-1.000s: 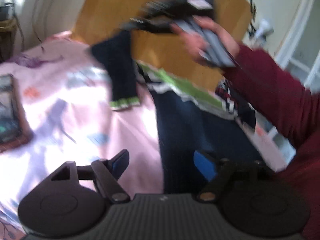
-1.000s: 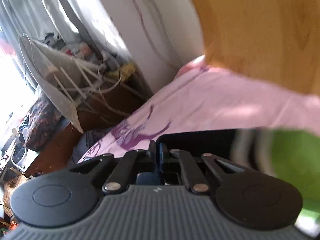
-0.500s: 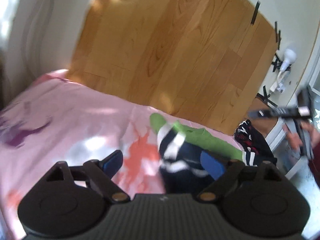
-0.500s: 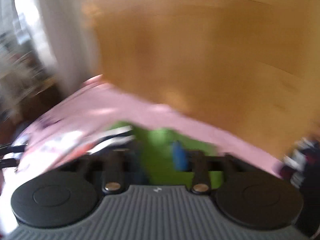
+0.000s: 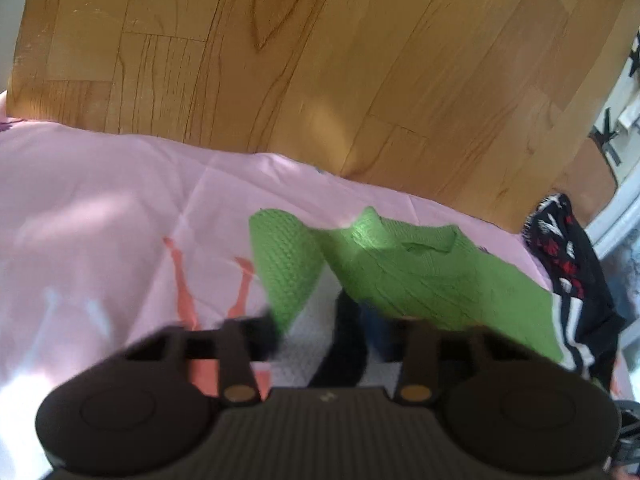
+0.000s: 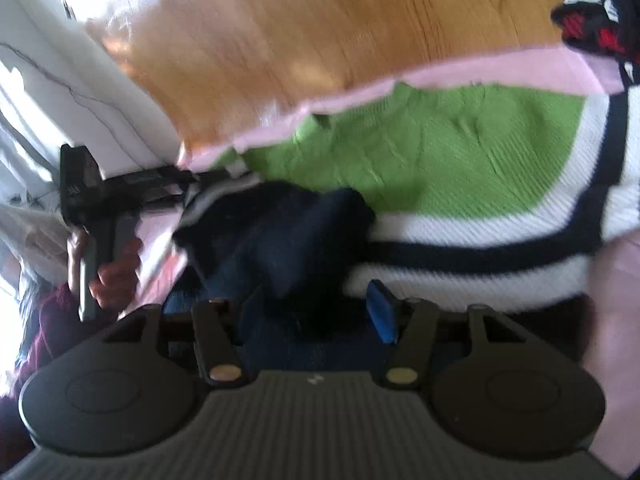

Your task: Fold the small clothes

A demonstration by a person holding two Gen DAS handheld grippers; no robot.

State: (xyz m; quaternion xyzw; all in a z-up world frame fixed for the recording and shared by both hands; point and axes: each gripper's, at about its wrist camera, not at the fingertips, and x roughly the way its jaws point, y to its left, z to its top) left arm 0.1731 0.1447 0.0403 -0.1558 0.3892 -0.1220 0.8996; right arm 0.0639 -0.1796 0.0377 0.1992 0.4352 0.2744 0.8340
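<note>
Jaws of the left gripper (image 5: 320, 336) are closing around the sweater (image 5: 420, 276); the right gripper (image 6: 304, 312) narrows too, with navy knit between its fingers. The sweater lies on the pink bed (image 5: 100, 216), the wooden floor (image 5: 320, 60) beyond.

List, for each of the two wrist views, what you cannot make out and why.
Left wrist: the left gripper fingertips, blurred as the jaws close over the sweater.
Left wrist: the patterned garment, cut by the frame edge.
Right wrist: the right gripper left pad, behind the navy sleeve.
</note>
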